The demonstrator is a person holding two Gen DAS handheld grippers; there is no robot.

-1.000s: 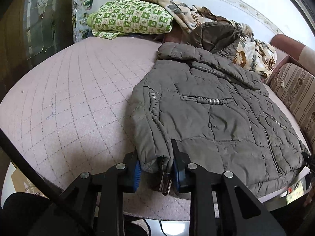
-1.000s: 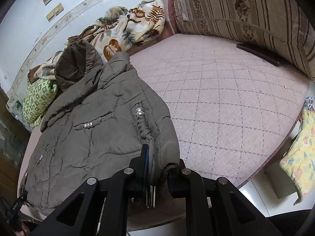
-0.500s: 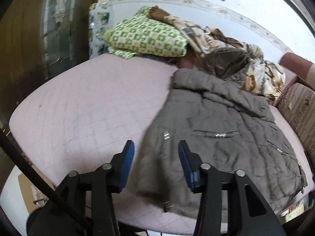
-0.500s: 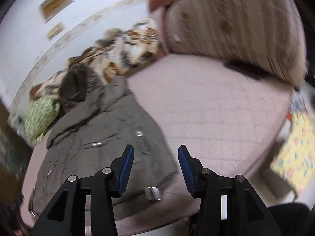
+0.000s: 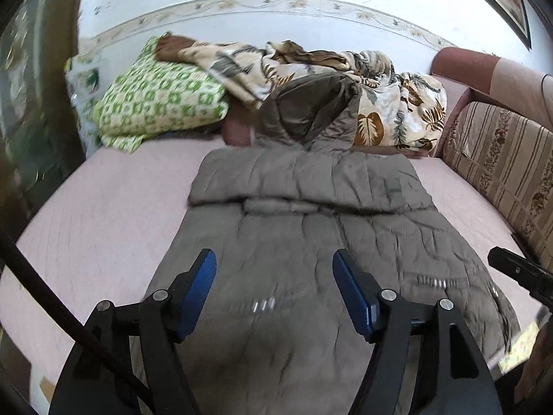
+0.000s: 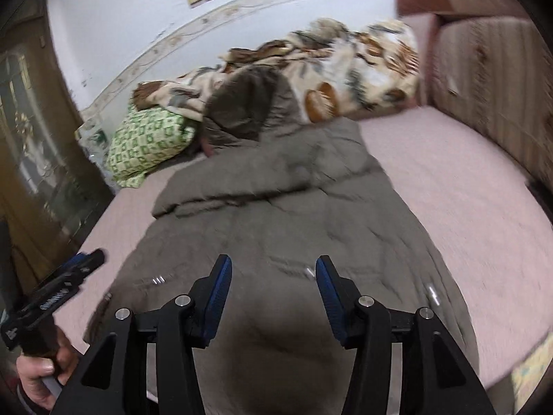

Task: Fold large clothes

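Jacket (image 5: 311,242) lies flat on the bed (image 5: 103,214), sides folded in. My left claw (image 5: 274,290) and right claw (image 6: 273,287) have just been opening; both are spread, nothing between, so the fold rests.

Grey-brown quilted jacket (image 5: 311,242) w/ darker brown hood (image 5: 307,110), pale pink diamond-stitched mattress (image 5: 103,214), green-white check pillow (image 5: 159,103), cream blanket (image 5: 390,103) w/ brown leaf print, beige striped floral cushion (image 5: 501,159), blue gripper pads (image 5: 204,283).
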